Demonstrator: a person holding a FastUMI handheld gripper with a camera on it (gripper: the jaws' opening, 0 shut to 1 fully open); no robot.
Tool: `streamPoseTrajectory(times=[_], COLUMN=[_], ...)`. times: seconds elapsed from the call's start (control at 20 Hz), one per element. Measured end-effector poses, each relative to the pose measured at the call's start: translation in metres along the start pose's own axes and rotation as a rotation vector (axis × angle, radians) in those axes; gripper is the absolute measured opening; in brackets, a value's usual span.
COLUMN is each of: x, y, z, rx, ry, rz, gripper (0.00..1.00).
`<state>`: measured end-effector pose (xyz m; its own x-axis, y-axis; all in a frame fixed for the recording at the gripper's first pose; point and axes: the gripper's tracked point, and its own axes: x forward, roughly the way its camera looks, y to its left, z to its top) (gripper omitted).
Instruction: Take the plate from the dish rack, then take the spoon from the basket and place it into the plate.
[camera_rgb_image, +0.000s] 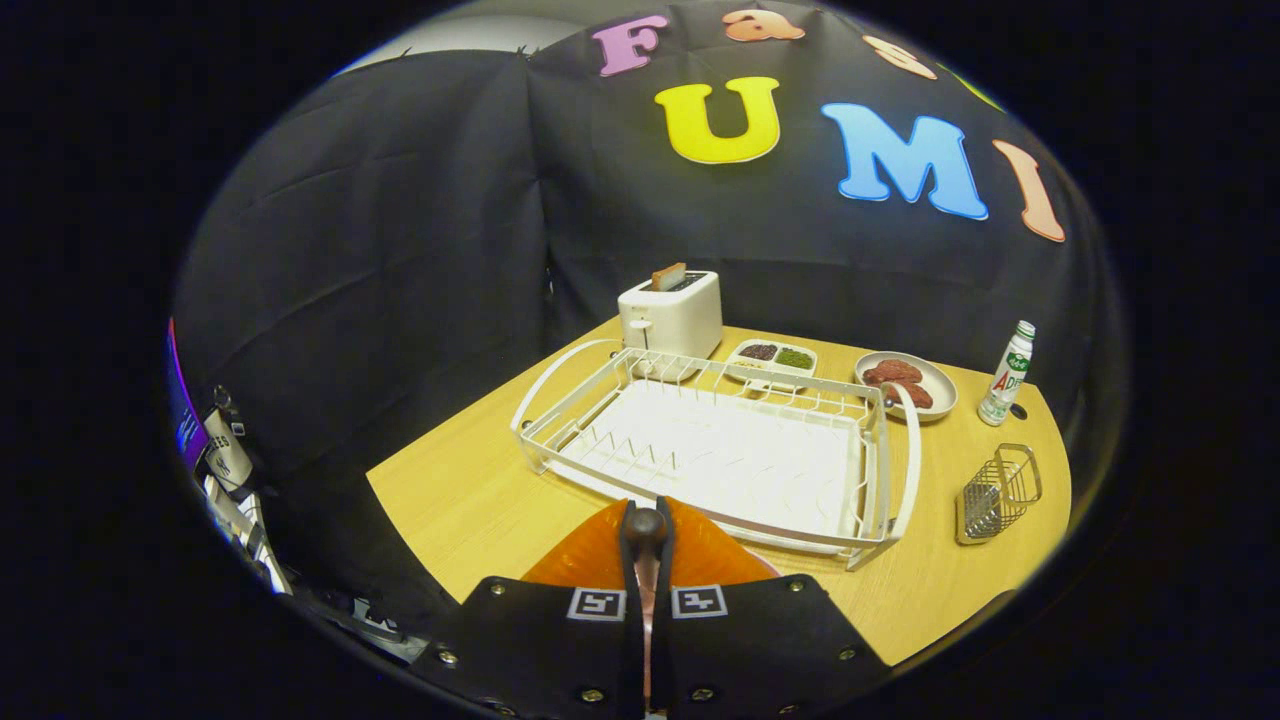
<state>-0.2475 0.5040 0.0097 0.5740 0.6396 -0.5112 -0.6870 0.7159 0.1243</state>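
Observation:
My gripper (647, 548) is shut on the spoon (645, 524), whose dark rounded end pokes up between the fingertips. Directly under and just ahead of the fingers lies the orange plate (712, 556), flat on the wooden table in front of the dish rack. My fingers hide its near part. The white wire dish rack (533, 425) stands beyond the plate with nothing in it. Off to the right of the rack, the small wire basket (998, 493) stands with nothing showing inside.
Behind the rack stand a white toaster (671, 315) with a slice in it, a small two-part dish (772, 357), a plate of brown food (907, 384) and a bottle (1007, 372). The table's left edge (400, 500) runs close to the plate.

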Motion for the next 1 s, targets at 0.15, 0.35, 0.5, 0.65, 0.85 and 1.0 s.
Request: streamPoseTrajectory(times=[0.15, 0.35, 0.5, 0.65, 0.85, 1.0], x=[0.003, 0.006, 0.004, 0.002, -0.003, -0.011], y=[0.013, 0.026, 0.029, 0.025, 0.025, 0.026], z=[-0.008, -0.015, -0.018, -0.021, -0.01, 0.003], rx=[-0.075, -0.13, -0.117, -0.088, -0.077, -0.066], ry=[0.0, -0.008, -0.002, 0.001, -0.021, -0.047], rz=[0.007, 0.029, 0.047, 0.049, 0.051, 0.058], gripper=[0.02, 0.03, 0.06, 0.12, 0.14, 0.14])
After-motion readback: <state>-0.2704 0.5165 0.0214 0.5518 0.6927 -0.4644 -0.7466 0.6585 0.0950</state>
